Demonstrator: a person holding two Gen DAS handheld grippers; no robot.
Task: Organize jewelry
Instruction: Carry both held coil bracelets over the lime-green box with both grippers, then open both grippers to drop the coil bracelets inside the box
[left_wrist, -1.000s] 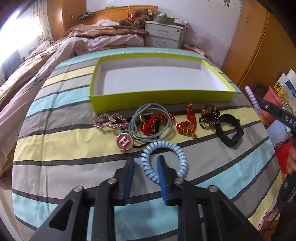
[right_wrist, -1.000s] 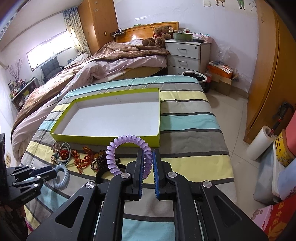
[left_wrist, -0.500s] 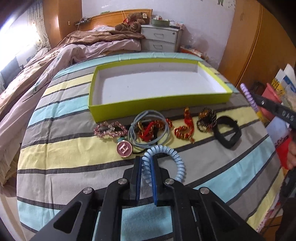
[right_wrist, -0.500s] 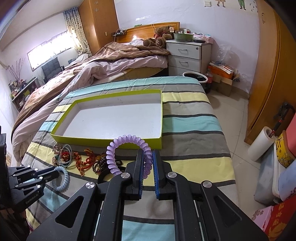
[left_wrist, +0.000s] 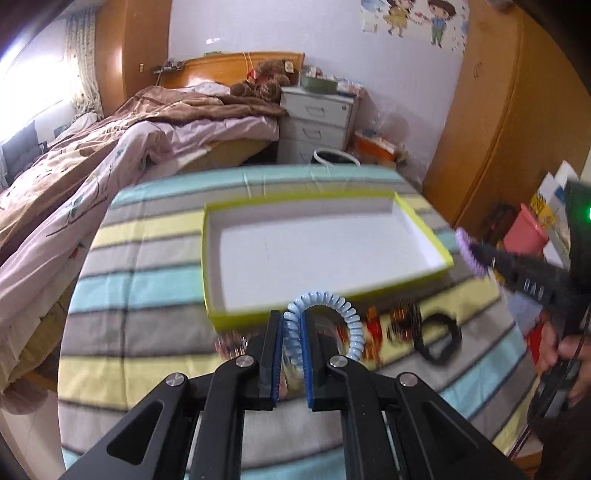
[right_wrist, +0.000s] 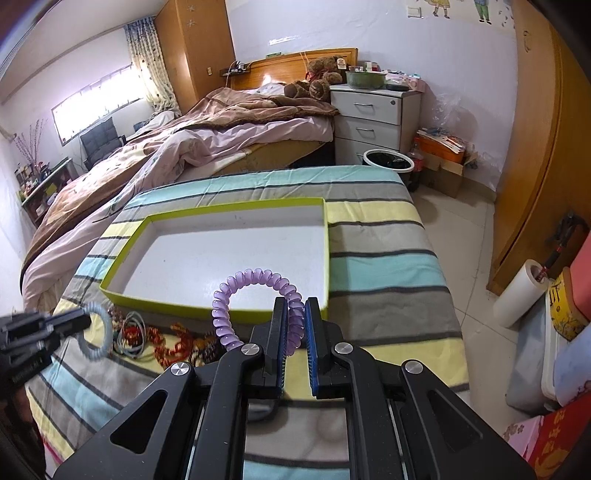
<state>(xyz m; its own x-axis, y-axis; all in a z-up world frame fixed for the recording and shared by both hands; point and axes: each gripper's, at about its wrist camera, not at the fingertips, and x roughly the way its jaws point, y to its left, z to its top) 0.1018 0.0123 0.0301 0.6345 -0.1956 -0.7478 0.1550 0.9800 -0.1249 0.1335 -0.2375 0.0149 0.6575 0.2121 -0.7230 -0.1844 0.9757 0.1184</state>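
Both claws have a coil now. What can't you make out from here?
- Left wrist view: loose jewelry in front of the tray is motion-blurred; left claw and blue coil hide part of it.
- Right wrist view: same jewelry is too small to identify, partly behind the purple coil.
- Right claw fingers cover where that coil is pinched.

white tray floor (right_wrist: 236, 254) bare and open, jewelry pile (right_wrist: 162, 336) crowding its near wall

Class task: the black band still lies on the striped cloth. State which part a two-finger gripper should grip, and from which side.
Grip the black band across one strand of its loop, from above: it lies flat and open, apart from the beads, one finger inside the ring.
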